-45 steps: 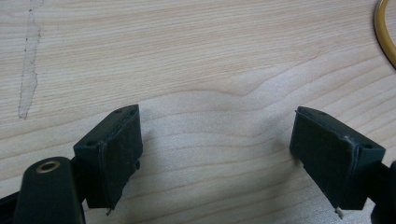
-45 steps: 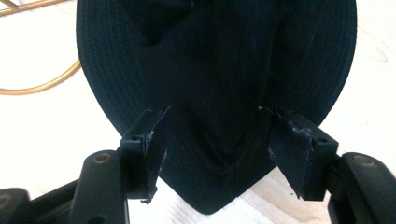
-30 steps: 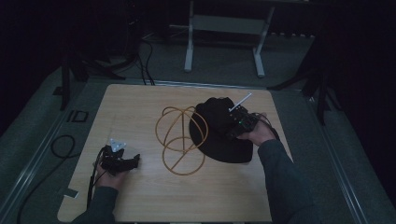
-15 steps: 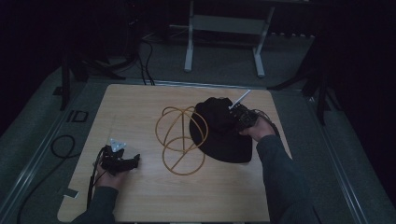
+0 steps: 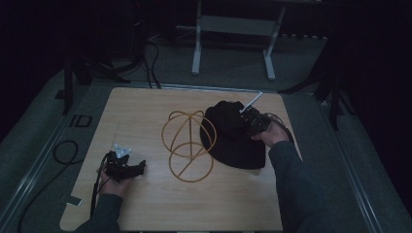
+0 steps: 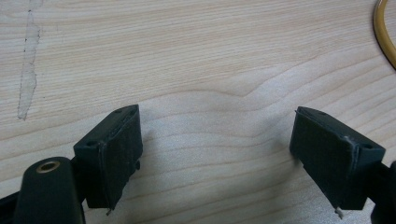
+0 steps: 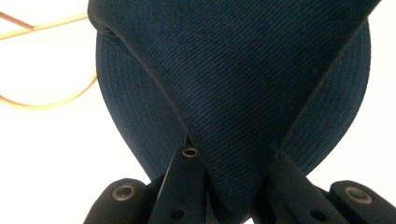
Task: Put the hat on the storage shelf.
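Note:
A dark cap (image 5: 233, 143) lies on the right half of the wooden table (image 5: 141, 111), beside a golden wire frame (image 5: 187, 145) of looped hoops. My right gripper (image 5: 243, 120) comes in from the right and is shut on the cap's crown. In the right gripper view its jaws pinch a fold of the dark blue fabric (image 7: 233, 70), which rises from the right gripper (image 7: 229, 161) in a peak, with the wire frame (image 7: 46, 105) at the left. My left gripper (image 5: 140, 167) rests near the front left, open. Bare wood lies between the left gripper (image 6: 217, 135) jaws.
The wire frame's edge (image 6: 384, 37) curves in at the top right of the left gripper view. A pale scuff (image 6: 28, 60) marks the wood there. Beyond the table a metal stand (image 5: 233, 43) sits on the floor, and cables (image 5: 63, 150) trail at the left.
The right gripper has shifted slightly toward the far side of the cap, and the cap's crown has bunched up under it. The left hand has stayed put.

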{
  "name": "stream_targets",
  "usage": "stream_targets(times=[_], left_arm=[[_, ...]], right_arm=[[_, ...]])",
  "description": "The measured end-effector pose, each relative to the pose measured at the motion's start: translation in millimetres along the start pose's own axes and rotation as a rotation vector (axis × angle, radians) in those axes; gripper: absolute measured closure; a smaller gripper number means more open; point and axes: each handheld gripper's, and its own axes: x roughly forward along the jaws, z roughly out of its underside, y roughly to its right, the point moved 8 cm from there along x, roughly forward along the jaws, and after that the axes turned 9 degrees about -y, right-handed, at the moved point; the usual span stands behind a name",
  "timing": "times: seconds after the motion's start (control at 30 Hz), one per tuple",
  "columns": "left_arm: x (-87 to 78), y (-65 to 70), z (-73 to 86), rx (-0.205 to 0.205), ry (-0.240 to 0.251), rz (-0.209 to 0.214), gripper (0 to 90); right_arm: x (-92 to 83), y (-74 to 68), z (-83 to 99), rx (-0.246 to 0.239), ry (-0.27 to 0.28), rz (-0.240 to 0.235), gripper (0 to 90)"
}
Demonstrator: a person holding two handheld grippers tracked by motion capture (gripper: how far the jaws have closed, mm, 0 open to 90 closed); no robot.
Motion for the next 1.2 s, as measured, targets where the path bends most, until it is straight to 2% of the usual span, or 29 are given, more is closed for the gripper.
stream_targets(times=[0.23, 0.63, 1.2], left_arm=[[0.0, 0.1, 0.0, -0.001, 0.000, 0.000, 17.4], [0.0, 0.0, 0.0, 0.000, 0.000, 0.000, 17.4], [0.1, 0.1, -0.1, -0.002, 0.001, 0.000, 17.4]], right_arm=[[-9.5, -0.4, 3.1, 0.005, 0.027, -0.020, 87.7], [-20.3, -2.5, 9.3, -0.012, 0.039, -0.017, 87.7], [-45.9, -14.7, 9.7, -0.085, 0.056, 0.024, 87.8]])
